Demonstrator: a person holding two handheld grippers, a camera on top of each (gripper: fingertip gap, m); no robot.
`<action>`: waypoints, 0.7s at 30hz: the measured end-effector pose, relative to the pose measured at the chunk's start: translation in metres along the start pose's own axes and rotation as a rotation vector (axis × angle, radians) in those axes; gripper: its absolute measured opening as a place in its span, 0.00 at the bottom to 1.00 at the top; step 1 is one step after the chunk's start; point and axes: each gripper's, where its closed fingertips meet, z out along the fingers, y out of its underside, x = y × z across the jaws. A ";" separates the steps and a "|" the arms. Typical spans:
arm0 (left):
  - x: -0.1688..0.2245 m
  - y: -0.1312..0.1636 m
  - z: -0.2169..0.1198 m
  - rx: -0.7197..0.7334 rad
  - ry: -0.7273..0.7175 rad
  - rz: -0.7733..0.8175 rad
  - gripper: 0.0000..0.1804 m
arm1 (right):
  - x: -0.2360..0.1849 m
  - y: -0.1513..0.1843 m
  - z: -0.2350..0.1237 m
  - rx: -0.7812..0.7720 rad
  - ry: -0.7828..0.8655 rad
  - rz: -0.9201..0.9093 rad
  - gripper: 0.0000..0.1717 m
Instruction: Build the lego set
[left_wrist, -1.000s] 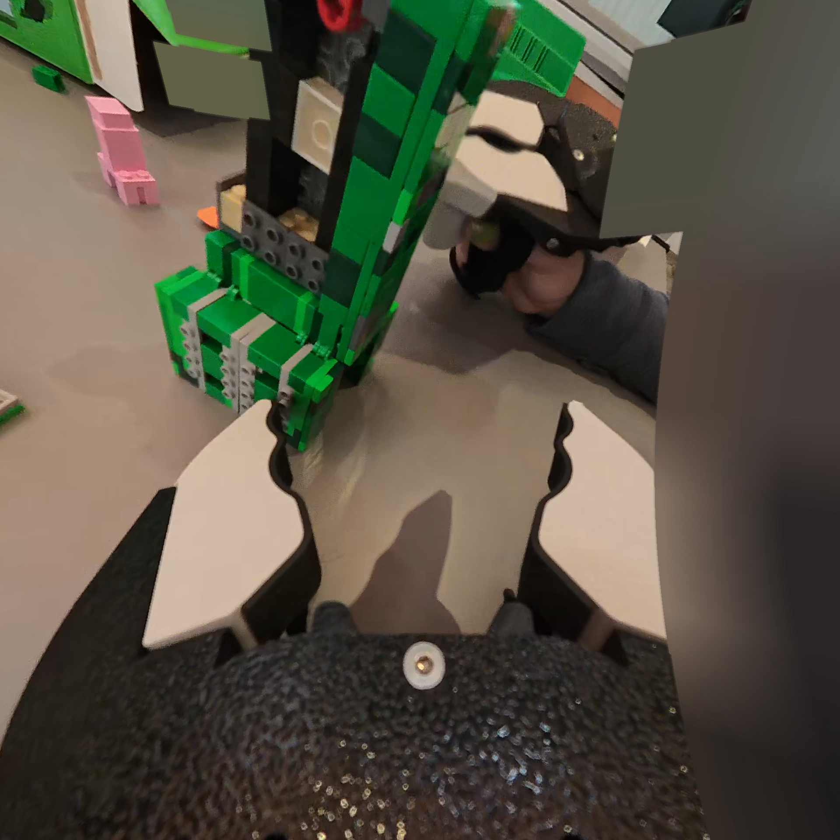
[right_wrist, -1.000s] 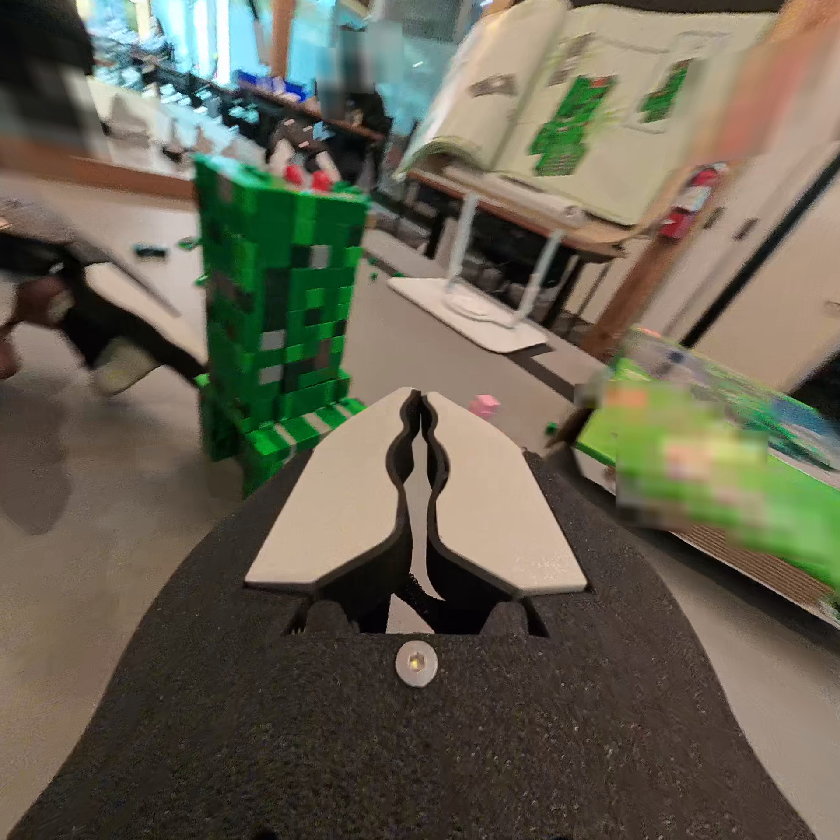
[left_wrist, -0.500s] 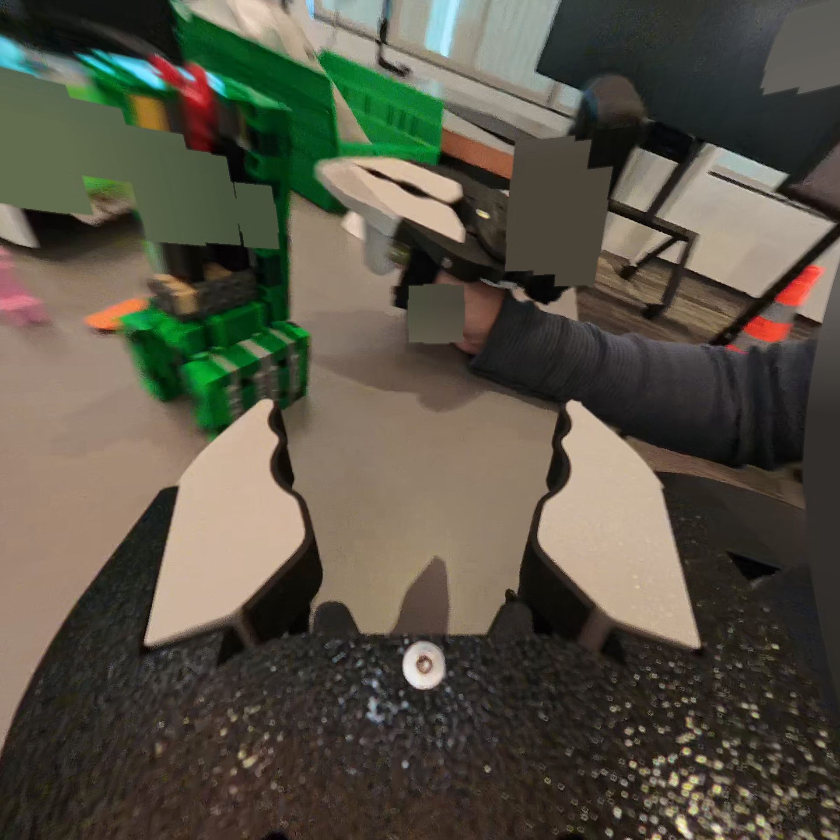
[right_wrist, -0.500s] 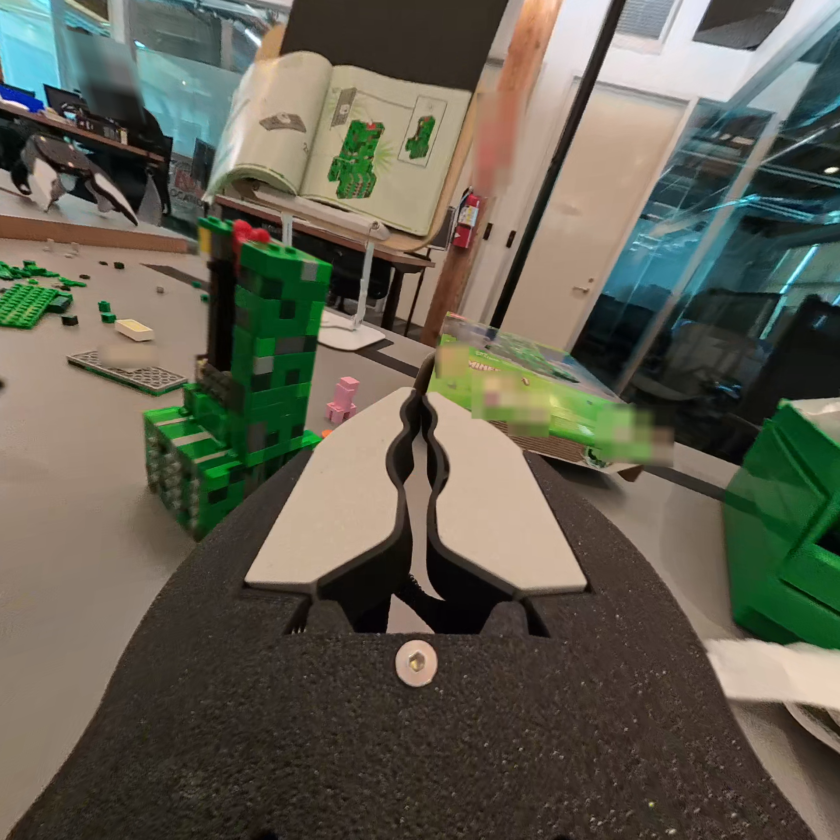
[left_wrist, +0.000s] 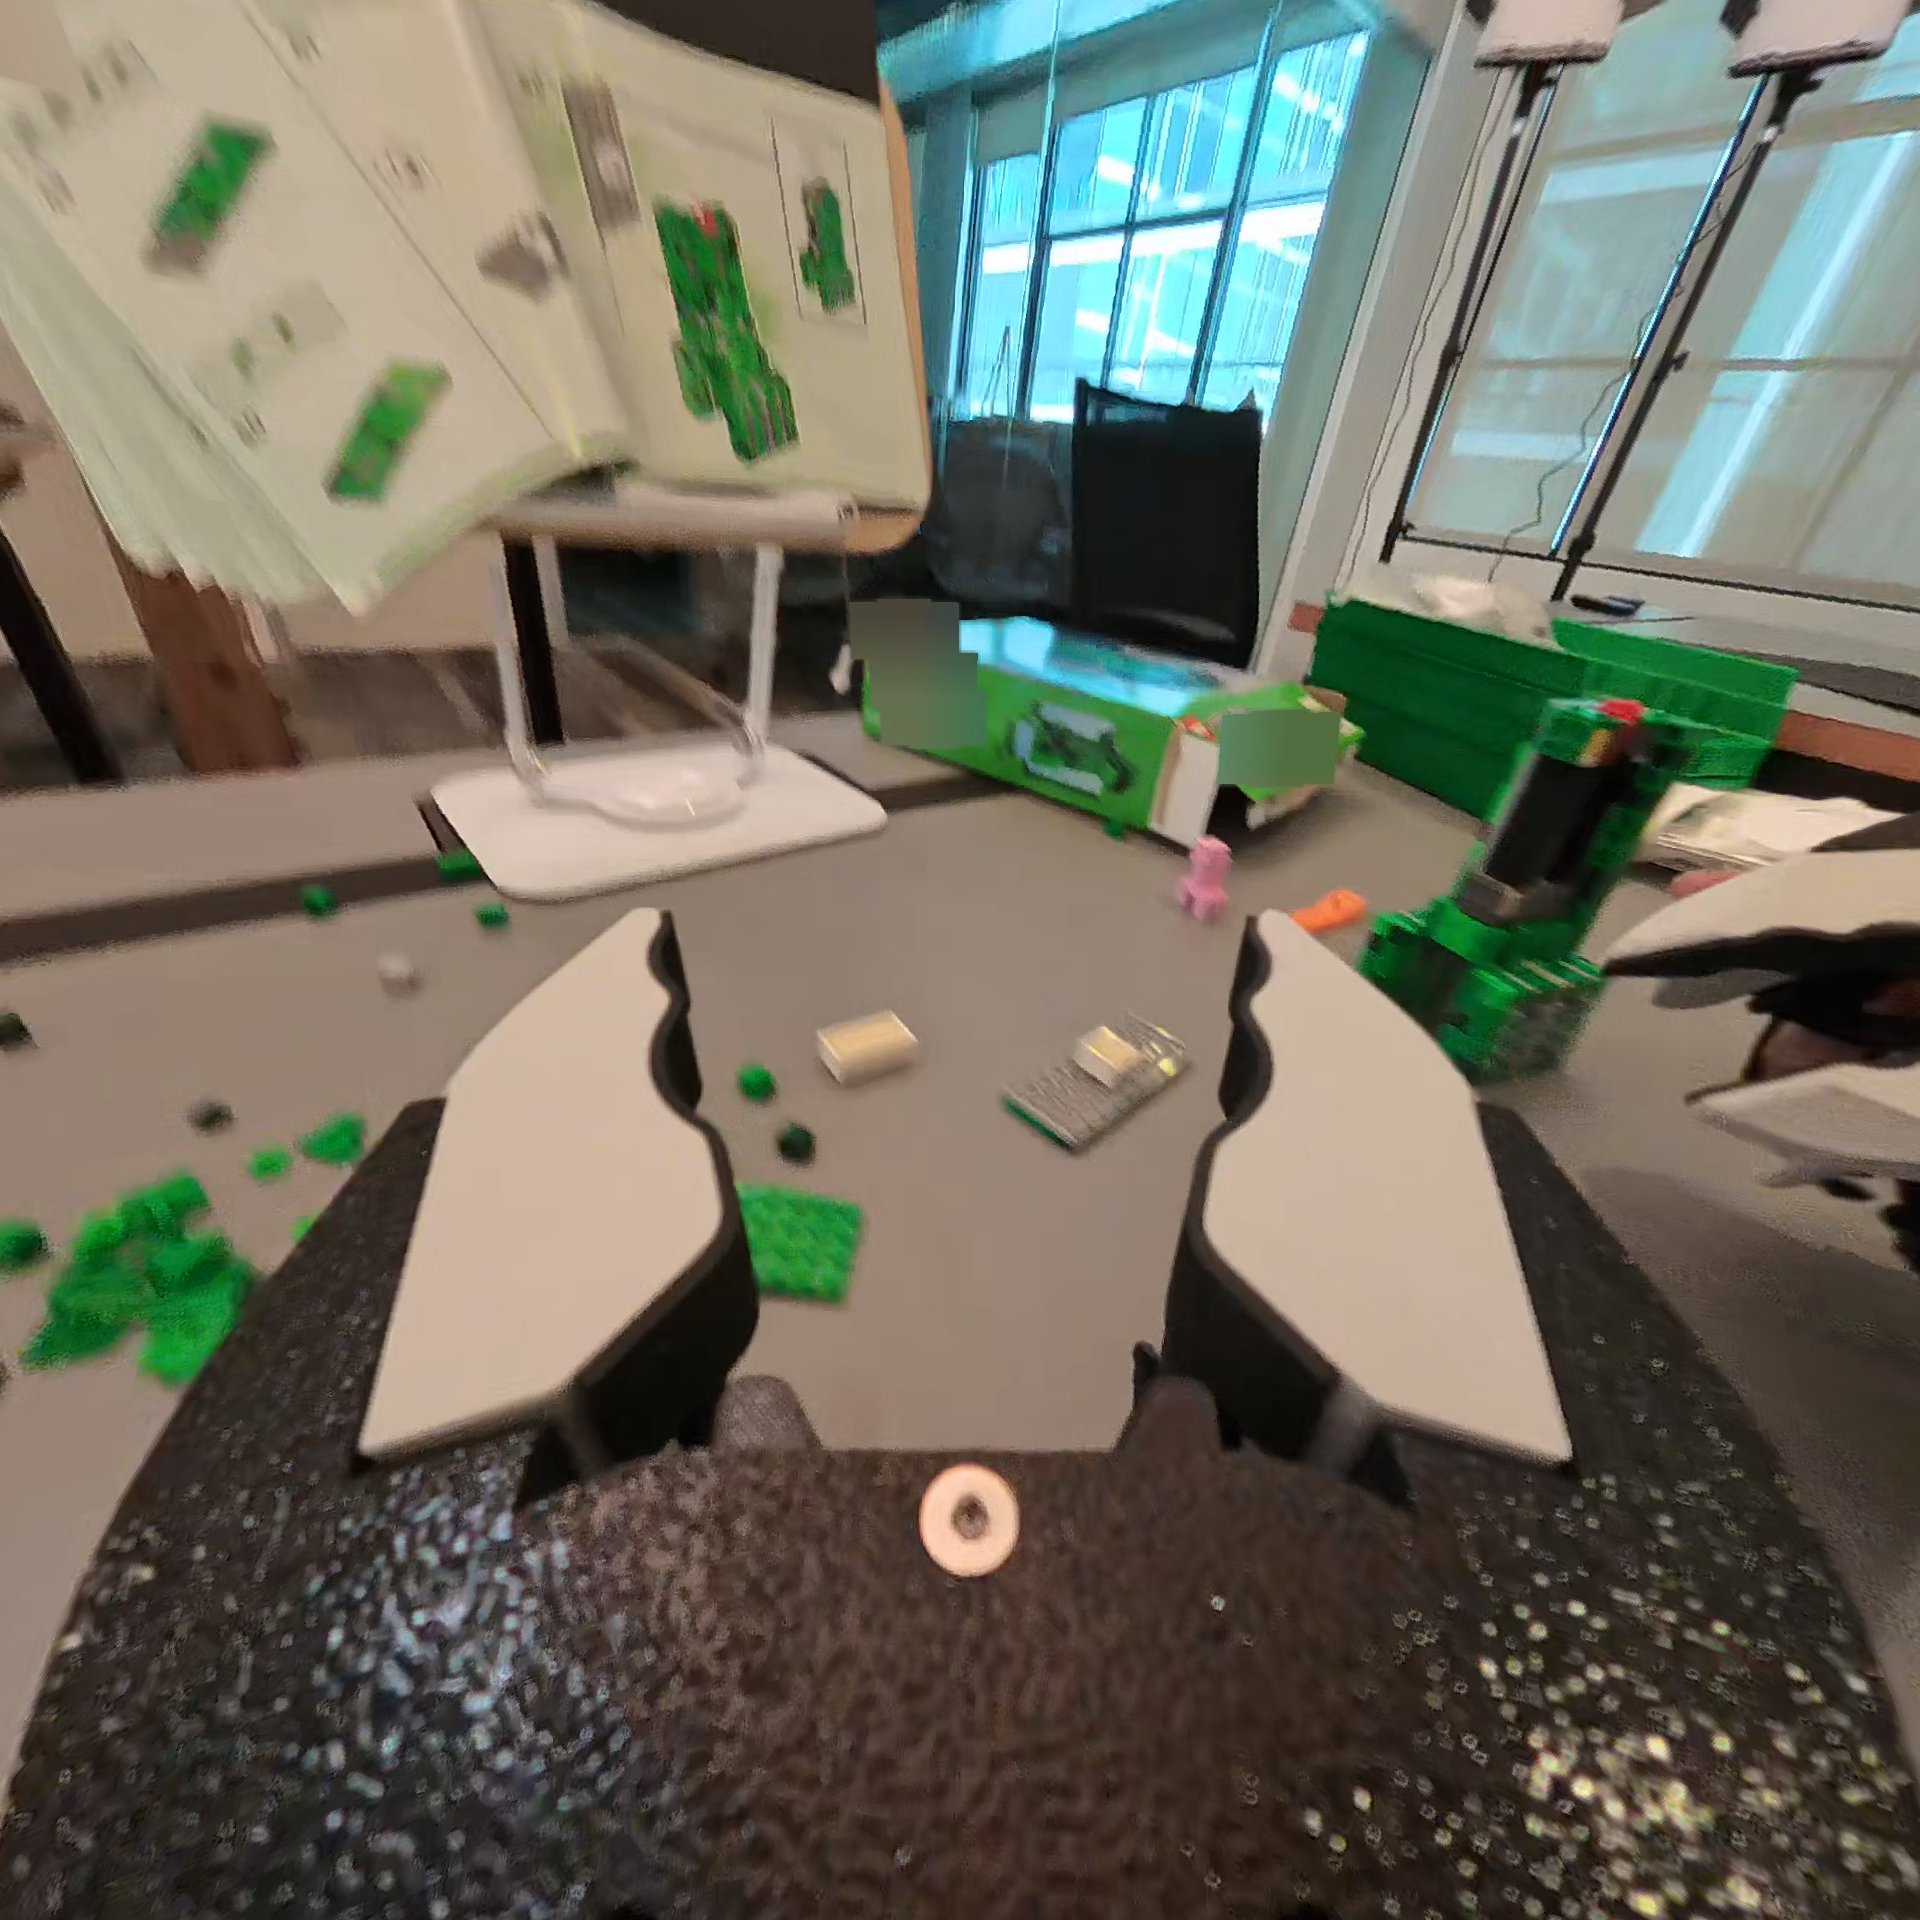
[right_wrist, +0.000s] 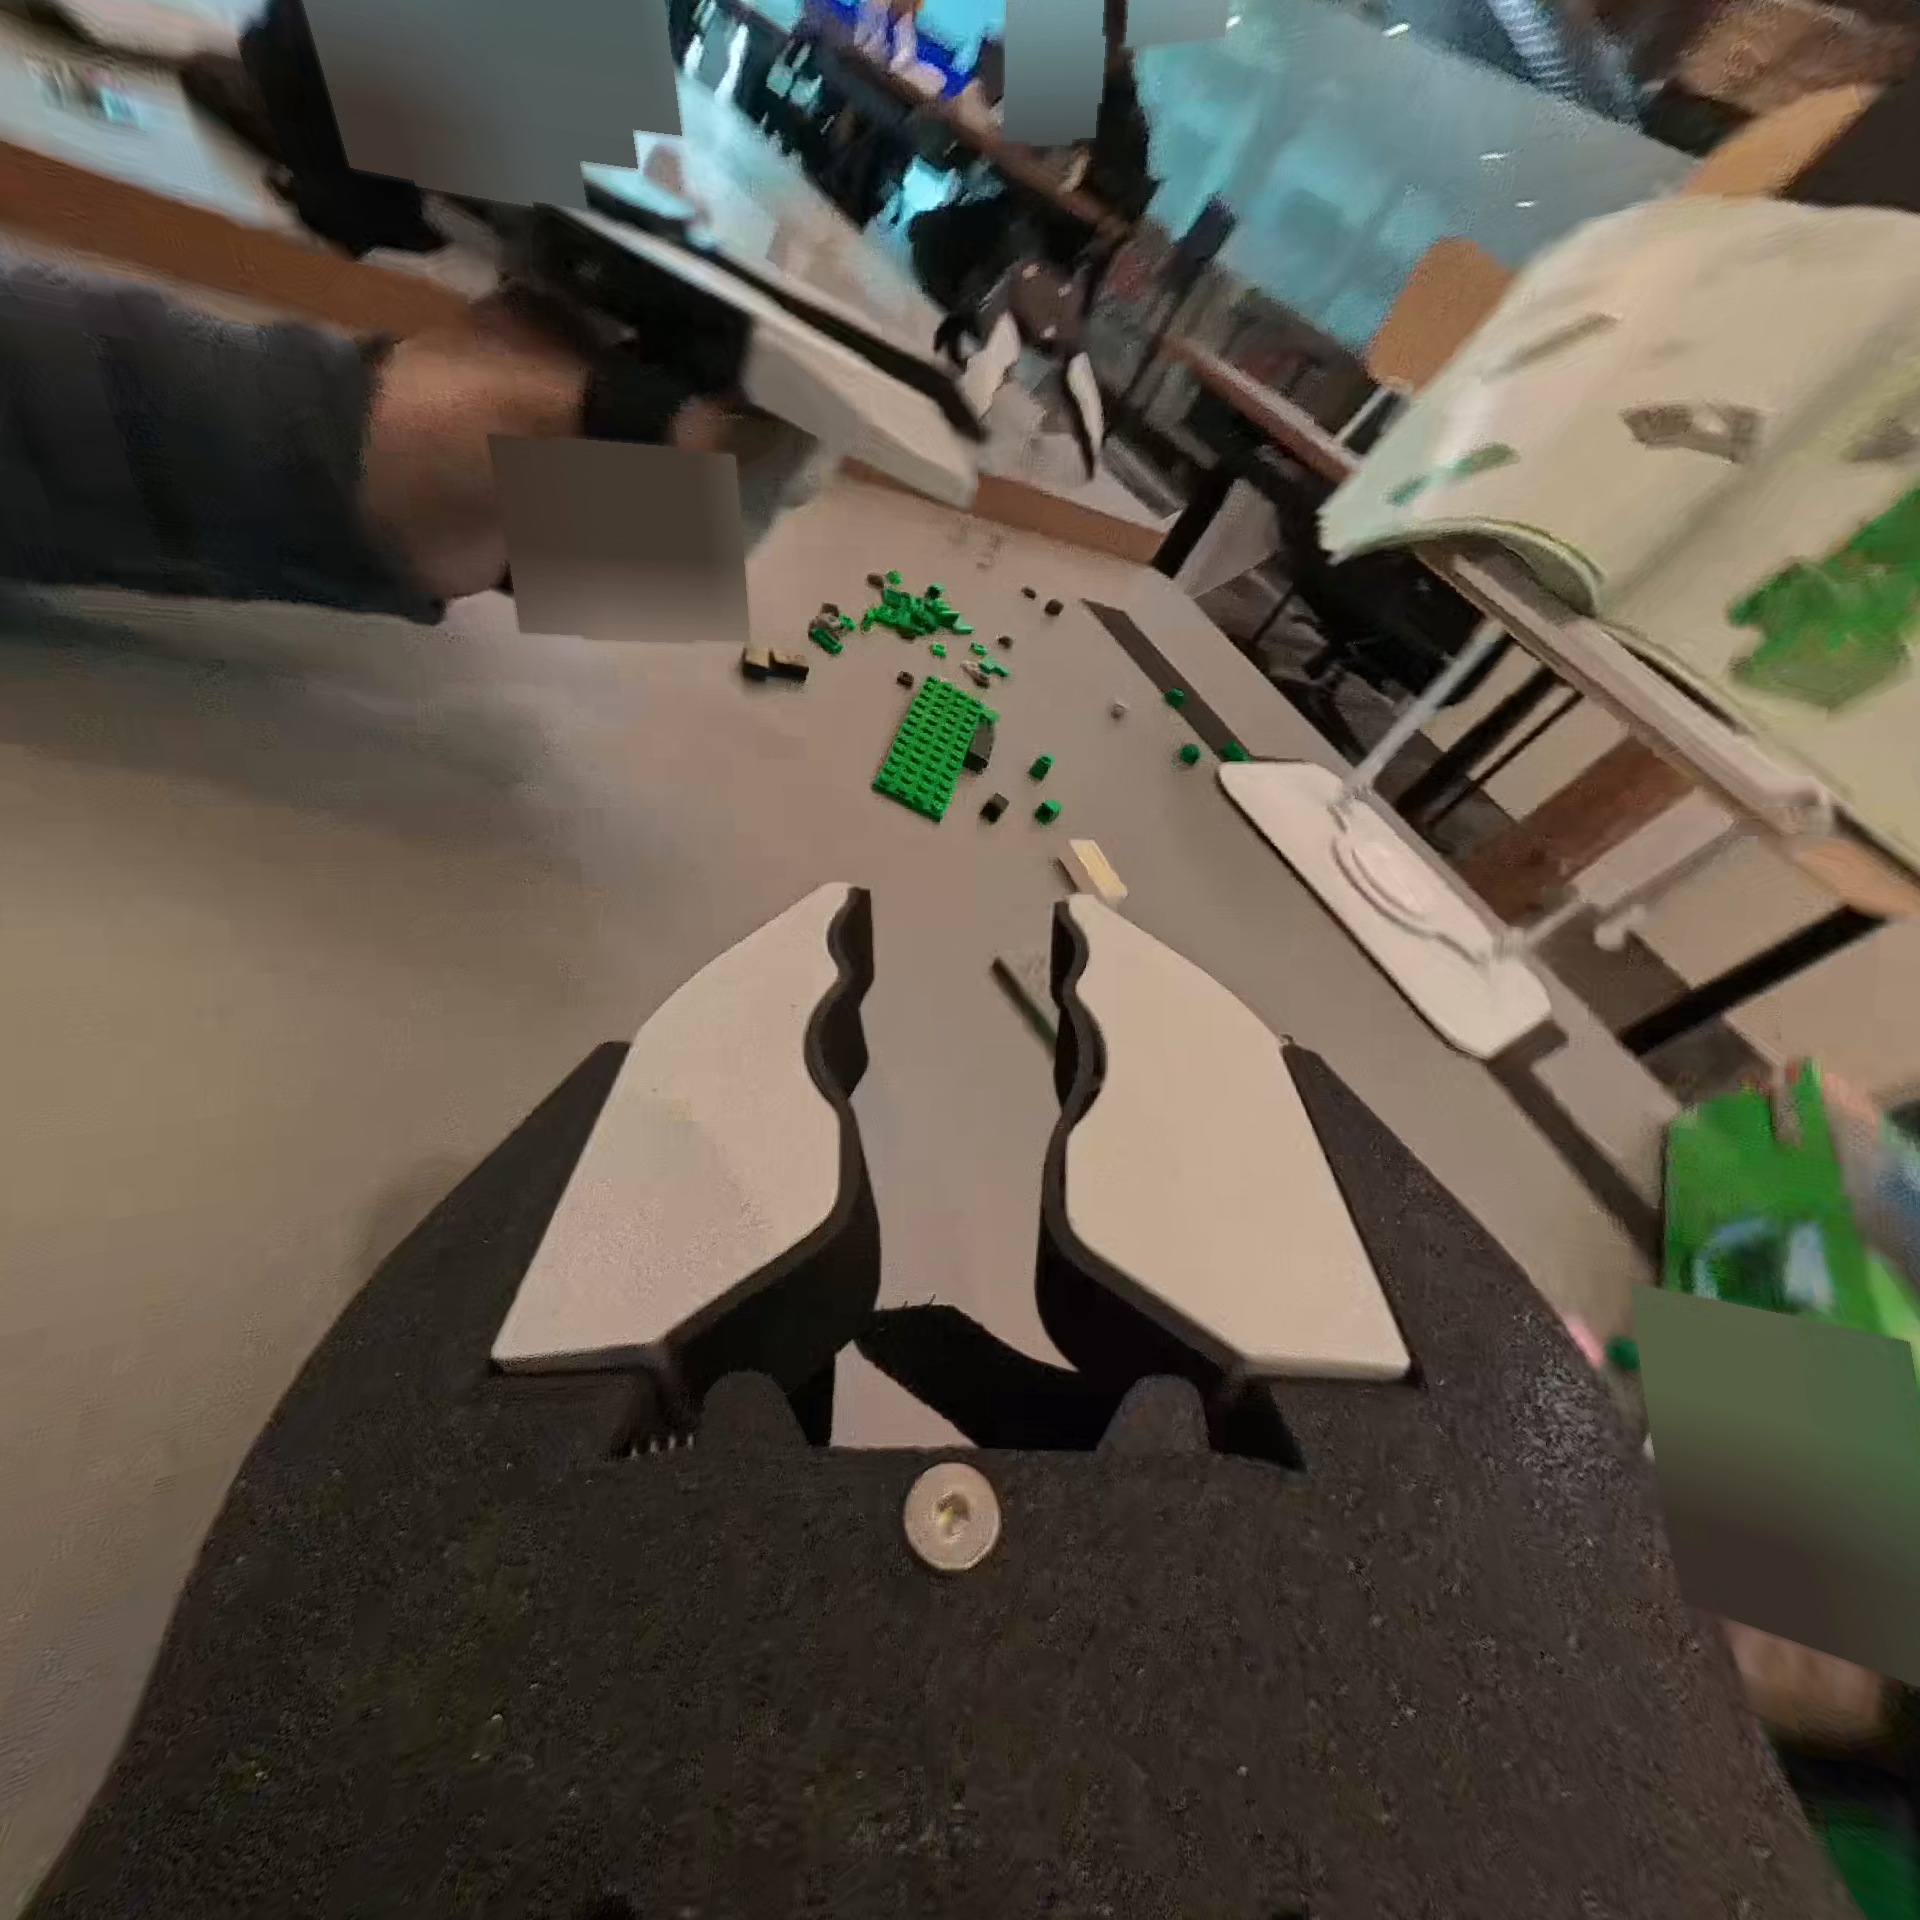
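My left gripper (left_wrist: 956, 930) is wide open and empty above the grey table (left_wrist: 987, 966). Ahead of its fingers lie a tan brick (left_wrist: 865, 1044), a grey studded plate with a tan brick on it (left_wrist: 1101, 1075) and a green plate (left_wrist: 800, 1242). My right gripper (right_wrist: 961, 904) is open and empty. The grey plate's edge (right_wrist: 1023, 997) lies on the table just inside its right finger (right_wrist: 1195, 1143), below the pad. The tan brick (right_wrist: 1091, 868) and the green plate (right_wrist: 930, 748) lie beyond. A tall green brick figure (left_wrist: 1496, 935) stands at the right of the left wrist view, next to the right gripper (left_wrist: 1704, 1029).
An open instruction book (left_wrist: 468, 260) rests on a clear stand with a white base (left_wrist: 655, 821). A green box (left_wrist: 1091, 727), a pink brick pig (left_wrist: 1205, 878) and an orange piece (left_wrist: 1330, 909) lie behind. Several loose green bricks (left_wrist: 135, 1278) are scattered at the left. The hand with the left gripper (right_wrist: 883, 416) is at the upper left.
Both views have swung away from the green figure toward the loose bricks. My right jaws were shut and have opened on nothing. My left jaws have closed in slightly and stay wide.
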 end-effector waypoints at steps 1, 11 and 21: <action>-0.008 -0.005 0.010 0.036 0.005 0.047 0.55 | 0.004 -0.005 0.017 -0.041 -0.044 -0.056 0.19; -0.048 0.001 0.031 0.120 0.012 0.324 0.49 | 0.052 0.083 0.088 -0.964 -0.576 -0.356 0.13; -0.069 0.003 0.027 0.134 0.021 0.107 0.49 | 0.047 0.110 0.104 -1.058 -0.732 -0.364 0.10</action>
